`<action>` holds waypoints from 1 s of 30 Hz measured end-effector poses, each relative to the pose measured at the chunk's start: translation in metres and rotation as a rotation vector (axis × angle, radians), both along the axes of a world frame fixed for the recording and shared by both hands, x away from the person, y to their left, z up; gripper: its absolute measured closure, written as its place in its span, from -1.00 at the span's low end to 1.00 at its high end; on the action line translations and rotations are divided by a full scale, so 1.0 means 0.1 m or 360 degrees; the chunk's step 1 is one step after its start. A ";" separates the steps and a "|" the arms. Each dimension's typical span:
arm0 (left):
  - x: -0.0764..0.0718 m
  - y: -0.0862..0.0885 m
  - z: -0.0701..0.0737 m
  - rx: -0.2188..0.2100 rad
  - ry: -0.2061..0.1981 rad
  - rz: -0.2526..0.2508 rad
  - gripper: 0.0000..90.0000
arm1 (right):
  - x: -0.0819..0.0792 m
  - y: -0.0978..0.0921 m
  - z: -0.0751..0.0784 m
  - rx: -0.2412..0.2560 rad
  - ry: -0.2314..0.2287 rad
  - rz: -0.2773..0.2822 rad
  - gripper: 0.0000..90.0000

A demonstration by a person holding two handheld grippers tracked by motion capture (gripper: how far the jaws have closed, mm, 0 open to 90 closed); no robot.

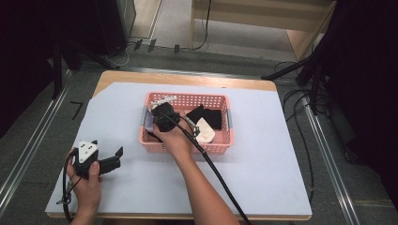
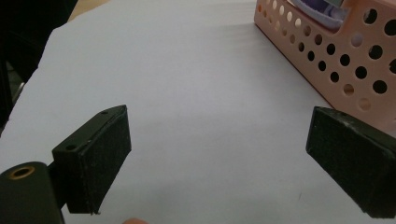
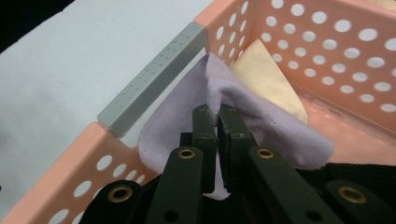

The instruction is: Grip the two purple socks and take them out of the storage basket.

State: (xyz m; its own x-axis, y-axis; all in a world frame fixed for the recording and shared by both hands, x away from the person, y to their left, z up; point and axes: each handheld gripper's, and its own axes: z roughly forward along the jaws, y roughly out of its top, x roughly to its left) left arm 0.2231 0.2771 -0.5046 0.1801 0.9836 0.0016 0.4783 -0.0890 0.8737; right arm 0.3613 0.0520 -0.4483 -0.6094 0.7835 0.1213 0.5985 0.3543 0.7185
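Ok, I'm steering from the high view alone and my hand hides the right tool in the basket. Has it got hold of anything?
Observer: Yes. In the right gripper view the right tool is shut on a fold of lilac cloth.
Operator: Where in the basket is that?
Observer: Beside the grey handle, at one end wall of the pink basket.
Operator: Anything else near the cloth?
Observer: A pale yellow cloth lies just beyond it against the perforated wall.
Operator: And the left tool?
Observer: The left tool is open with nothing between its jaws, over the white sheet, with the basket's wall close to one jaw.
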 end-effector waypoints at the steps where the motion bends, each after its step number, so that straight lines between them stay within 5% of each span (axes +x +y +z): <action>1: 0.00 0.00 0.00 0.0000 0.0001 -0.0001 -0.84 | 0.01 -0.03 0.00 0.0007 -0.0009 0.0009 0.94; 5: 0.00 0.00 0.00 -0.0001 0.0006 -0.0003 -0.84 | 0.01 -0.04 -0.02 0.0023 0.0083 0.0108 0.88; 7: 0.00 0.00 0.00 -0.0003 0.0006 -0.0004 -0.84 | 0.00 0.00 -0.06 -0.0022 0.0147 0.0234 0.59; 9: 0.00 0.00 0.00 -0.0004 0.0004 -0.0002 -0.84 | -0.03 0.03 -0.07 -0.0039 0.0099 0.0304 0.32; 14: 0.00 0.00 0.00 -0.0002 0.0011 -0.0005 -0.84 | -0.02 0.04 -0.06 -0.0079 0.0053 0.0271 -0.09; 19: 0.00 0.00 0.00 0.0001 0.0010 -0.0010 -0.84 | 0.04 0.15 -0.11 -0.0335 0.0173 0.0175 -0.39; 20: 0.00 0.00 0.00 0.0001 0.0010 -0.0010 -0.83 | 0.04 0.15 -0.11 -0.0335 0.0173 0.0175 -0.39; 21: 0.01 0.00 0.00 0.0002 0.0011 -0.0012 -0.83 | 0.06 0.19 -0.12 -0.0426 0.0187 0.0120 -0.40; 26: 0.01 -0.01 0.00 0.0012 0.0006 0.0001 -0.71 | 0.12 0.23 -0.10 -0.0436 0.0208 0.0101 -0.39; 30: 0.01 -0.01 0.00 0.0013 0.0009 0.0001 -0.70 | 0.14 0.31 -0.07 -0.0506 0.0158 0.0136 -0.29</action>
